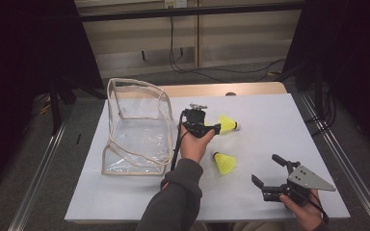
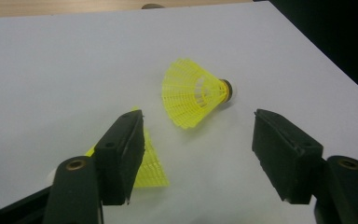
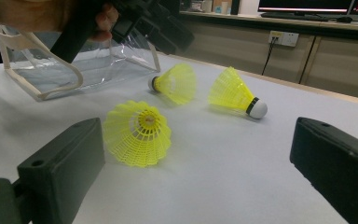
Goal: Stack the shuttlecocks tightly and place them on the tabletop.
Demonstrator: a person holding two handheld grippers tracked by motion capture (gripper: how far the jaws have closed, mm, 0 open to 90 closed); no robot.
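With its jaws apart over the white surface, the left hand-held gripper may nudge the yellow plastic mesh shuttlecock at its three o'clock, rolling it away.

Three yellow shuttlecocks lie on the counter — plus one clear plastic bag — and two grippers.
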